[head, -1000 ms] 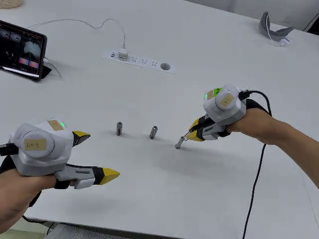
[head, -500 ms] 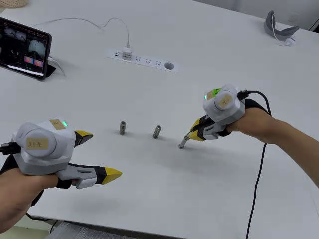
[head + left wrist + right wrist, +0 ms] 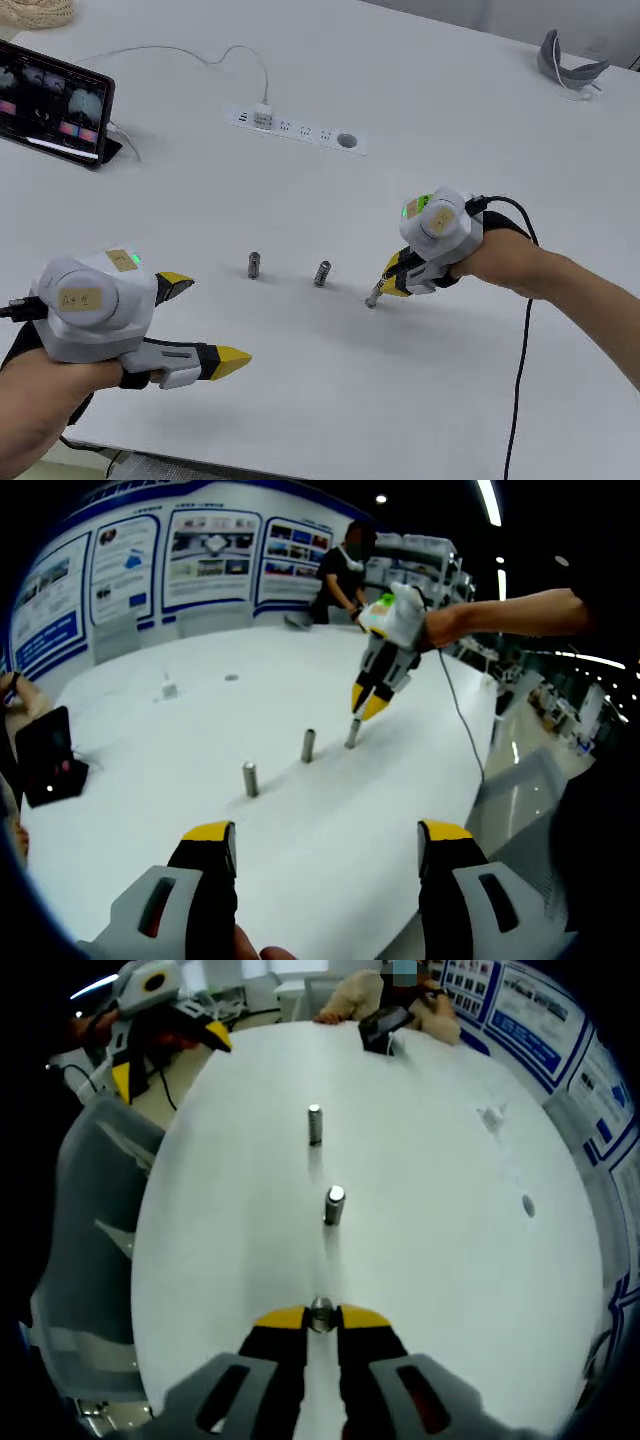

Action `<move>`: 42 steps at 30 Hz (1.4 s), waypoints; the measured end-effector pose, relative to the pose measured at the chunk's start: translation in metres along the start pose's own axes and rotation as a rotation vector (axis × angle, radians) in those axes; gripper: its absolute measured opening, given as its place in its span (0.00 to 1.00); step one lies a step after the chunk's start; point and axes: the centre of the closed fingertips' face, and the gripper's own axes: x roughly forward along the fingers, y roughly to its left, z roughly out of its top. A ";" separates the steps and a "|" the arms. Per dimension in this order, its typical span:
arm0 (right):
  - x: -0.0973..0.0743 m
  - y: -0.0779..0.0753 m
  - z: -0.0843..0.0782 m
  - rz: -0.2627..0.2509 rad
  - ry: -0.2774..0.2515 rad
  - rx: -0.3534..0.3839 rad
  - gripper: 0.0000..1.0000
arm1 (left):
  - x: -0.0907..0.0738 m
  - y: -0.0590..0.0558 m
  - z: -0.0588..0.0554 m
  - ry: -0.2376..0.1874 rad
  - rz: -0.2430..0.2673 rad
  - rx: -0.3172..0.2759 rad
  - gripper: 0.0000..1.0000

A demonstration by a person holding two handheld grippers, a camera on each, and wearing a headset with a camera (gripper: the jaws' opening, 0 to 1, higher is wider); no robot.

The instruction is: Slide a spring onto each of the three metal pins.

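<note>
Three metal pins stand in a row on the white table. The left pin (image 3: pixel 254 264) and the middle pin (image 3: pixel 322 272) each wear a spring. The third pin (image 3: pixel 373 296) leans toward my right gripper (image 3: pixel 394 280), which is shut on a spring at its top. The right gripper view looks down on that round metal end (image 3: pixel 320 1313) pinched between the yellow tips, with the middle pin (image 3: pixel 334 1204) and the far pin (image 3: pixel 315 1123) beyond. My left gripper (image 3: pixel 205 320) hovers open and holds nothing at the near left, facing the row of pins (image 3: pixel 308 744).
A white power strip (image 3: pixel 300 130) with a plug and cable lies behind the pins. A tablet (image 3: pixel 52 105) stands at the far left. A grey object (image 3: pixel 568 60) lies at the far right corner. The right gripper's black cable (image 3: pixel 520 340) trails toward the table's front edge.
The head camera has shifted. My right gripper has come lower and closer to the third pin, so less spring shows between its tips and the pin. The left gripper has stayed put.
</note>
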 end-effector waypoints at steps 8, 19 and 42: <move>0.011 0.002 -0.005 0.007 0.022 -0.019 0.13 | 0.001 0.001 0.000 0.002 -0.001 0.000 0.75; 0.020 0.002 -0.009 0.017 0.024 -0.001 0.13 | -0.002 0.003 -0.004 0.012 0.007 -0.002 0.75; 0.029 0.006 -0.011 0.013 -0.001 0.074 0.25 | -0.002 0.003 0.005 0.000 -0.001 -0.031 0.77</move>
